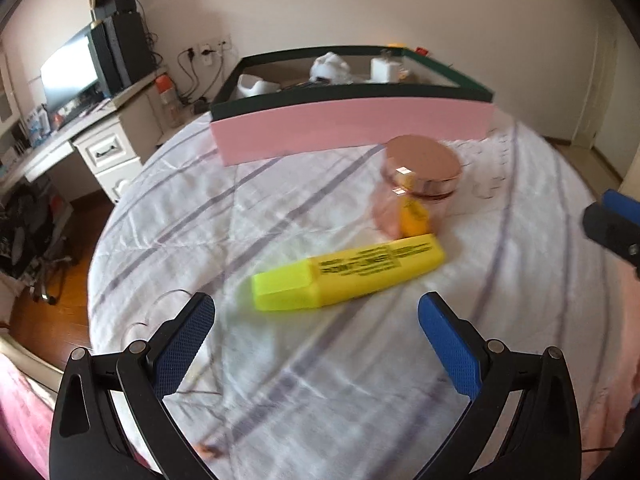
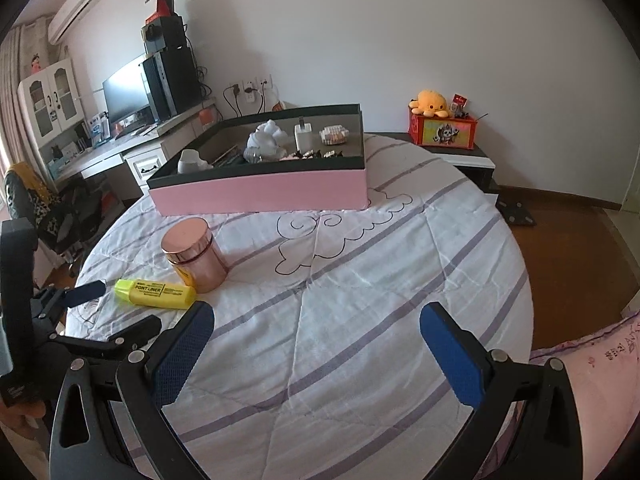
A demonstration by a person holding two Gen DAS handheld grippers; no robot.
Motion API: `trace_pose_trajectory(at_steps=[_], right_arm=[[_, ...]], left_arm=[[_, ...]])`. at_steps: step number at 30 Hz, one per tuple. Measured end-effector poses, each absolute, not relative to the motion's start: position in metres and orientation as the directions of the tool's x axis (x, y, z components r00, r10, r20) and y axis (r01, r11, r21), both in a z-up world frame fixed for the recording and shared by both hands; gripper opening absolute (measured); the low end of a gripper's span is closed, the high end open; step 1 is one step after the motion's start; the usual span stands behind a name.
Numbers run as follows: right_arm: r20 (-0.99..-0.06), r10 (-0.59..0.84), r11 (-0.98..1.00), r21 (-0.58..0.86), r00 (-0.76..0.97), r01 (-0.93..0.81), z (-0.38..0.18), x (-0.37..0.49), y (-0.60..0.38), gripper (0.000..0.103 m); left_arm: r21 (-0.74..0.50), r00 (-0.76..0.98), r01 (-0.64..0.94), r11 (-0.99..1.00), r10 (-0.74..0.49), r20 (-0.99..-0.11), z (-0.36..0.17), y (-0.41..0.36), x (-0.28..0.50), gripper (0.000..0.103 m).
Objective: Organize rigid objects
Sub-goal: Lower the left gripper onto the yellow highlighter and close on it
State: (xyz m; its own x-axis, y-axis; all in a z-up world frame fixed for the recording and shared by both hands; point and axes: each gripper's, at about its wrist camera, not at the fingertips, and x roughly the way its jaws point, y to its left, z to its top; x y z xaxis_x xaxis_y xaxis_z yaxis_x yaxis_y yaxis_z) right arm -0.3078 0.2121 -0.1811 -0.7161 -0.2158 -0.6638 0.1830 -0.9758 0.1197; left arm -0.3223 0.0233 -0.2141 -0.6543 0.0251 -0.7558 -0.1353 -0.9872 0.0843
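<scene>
We read "POINT LINER" on the flat yellow plastic highlighter (image 2: pixel 155 293), lying lower left of frame, touching the rose-gold metallic jar (image 2: pixel 195 255) below the pink box (image 2: pixel 260 192). Our left gripper (image 1: pixel 316 316) and right gripper (image 2: pixel 316 324) gape wide, empty.

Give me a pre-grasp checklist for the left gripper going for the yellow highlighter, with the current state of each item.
1. Left gripper open, nothing between its fingers: ok.
2. Yellow highlighter lying flat on the bedspread, ahead of the gripper: ok.
3. Highlighter fits the opening: not ok; it lies almost crosswise to the approach, so the fingers would meet its ends.
4. Clearance from the rose-gold jar: not ok; the jar stands right behind the highlighter's far end, touching or nearly so.
5. Right gripper open and off to the side: ok.
6. Free space in the pink box: cannot tell; several items already inside.
</scene>
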Motion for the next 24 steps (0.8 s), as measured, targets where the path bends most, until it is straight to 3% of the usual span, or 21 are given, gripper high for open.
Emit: trace_pose_trajectory(at_steps=[9, 18, 24], right_arm=[[-0.691, -0.207, -0.978, 0.122, -0.692, 0.171, -0.194, -0.316, 0.214, 0.103], [-0.732, -0.136, -0.991, 0.096, -0.667, 0.097, -0.208, -0.332, 0.226, 0.103], [-0.713, -0.121, -0.993, 0.077, -0.690, 0.094, -0.198, -0.341, 0.232, 0.103]], left_arm=[[0.133, -0.664, -0.220, -0.966, 0.048, -0.747, -0.210, 0.007, -0.332, 0.103], [0.106, -0.620, -0.393, -0.914, 0.178, -0.764, -0.214, 0.023, -0.347, 0.102], [0.041, -0.592, -0.446, -0.894, 0.261, -0.762, -0.215, 0.028, -0.345, 0.073]])
